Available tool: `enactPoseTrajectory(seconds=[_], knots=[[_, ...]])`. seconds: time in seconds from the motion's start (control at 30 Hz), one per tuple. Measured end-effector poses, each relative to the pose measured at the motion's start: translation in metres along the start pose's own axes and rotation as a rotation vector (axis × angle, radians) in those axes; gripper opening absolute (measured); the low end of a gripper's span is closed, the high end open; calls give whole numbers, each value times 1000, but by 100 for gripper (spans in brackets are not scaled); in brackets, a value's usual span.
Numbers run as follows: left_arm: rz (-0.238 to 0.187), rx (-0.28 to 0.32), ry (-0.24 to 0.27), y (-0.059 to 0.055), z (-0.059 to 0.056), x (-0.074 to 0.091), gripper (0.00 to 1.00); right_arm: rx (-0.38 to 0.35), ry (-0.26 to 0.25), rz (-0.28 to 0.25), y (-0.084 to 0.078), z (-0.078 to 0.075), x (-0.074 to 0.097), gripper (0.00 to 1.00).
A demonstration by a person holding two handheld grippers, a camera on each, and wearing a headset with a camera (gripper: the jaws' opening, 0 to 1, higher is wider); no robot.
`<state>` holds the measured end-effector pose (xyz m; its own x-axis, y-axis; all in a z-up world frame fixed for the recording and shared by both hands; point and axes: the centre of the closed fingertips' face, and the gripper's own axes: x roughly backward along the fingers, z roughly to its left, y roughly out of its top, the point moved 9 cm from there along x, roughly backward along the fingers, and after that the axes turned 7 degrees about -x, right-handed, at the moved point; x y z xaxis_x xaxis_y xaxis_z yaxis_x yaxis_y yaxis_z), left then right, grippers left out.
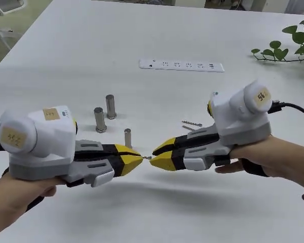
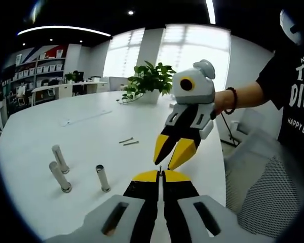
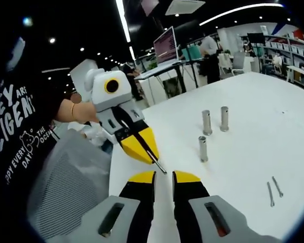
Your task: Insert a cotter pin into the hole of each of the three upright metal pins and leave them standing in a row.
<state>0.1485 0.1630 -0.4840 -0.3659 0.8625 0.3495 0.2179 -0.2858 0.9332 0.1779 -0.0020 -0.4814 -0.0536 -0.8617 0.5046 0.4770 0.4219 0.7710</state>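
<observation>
Pinching a cotter pin (image 3: 158, 166) in closed jaws, the left gripper (image 1: 141, 158) holds it out to the open-jawed right gripper (image 1: 153, 156), likely for a regrip, just before the metal pins (image 1: 100, 120), with spares (image 1: 191, 124) lying nearby.

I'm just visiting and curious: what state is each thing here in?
Left yellow-jawed handheld gripper: shut on a thin metal cotter pin.
Right yellow-jawed handheld gripper: open.
Three grey cylindrical metal pins: upright.
Two loose thin cotter pins: lying flat on the white table.
</observation>
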Motion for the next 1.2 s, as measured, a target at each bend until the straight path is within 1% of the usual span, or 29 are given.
enactPoseTrajectory(seconds=[0.37,0.6,0.7,0.77,0.8,0.83,0.87,1.07,1.2], knots=[[-23,0,-44,3,-6,-1,0,12,24,18,-3,4,-2,5],[-25,0,-62,4,-8,-2,0,30,45,27,-3,8,-4,1],[-25,1,-67,3,-9,-2,0,36,48,35,-3,7,-3,0],[-25,5,-70,3,-9,-3,0,44,50,37,-3,7,-3,0],[-22,31,-72,2,-8,-3,0,47,50,38,-3,6,-3,0],[-19,75,-77,1,-9,-3,0,51,51,41,-3,7,-3,0],[-24,62,-75,1,-7,-3,0,56,53,45,-4,8,-3,0],[-20,68,-73,0,-8,-4,0,113,48,58,-4,13,-2,0],[-17,63,-66,0,-7,-4,0,146,43,70,-3,12,-2,0]])
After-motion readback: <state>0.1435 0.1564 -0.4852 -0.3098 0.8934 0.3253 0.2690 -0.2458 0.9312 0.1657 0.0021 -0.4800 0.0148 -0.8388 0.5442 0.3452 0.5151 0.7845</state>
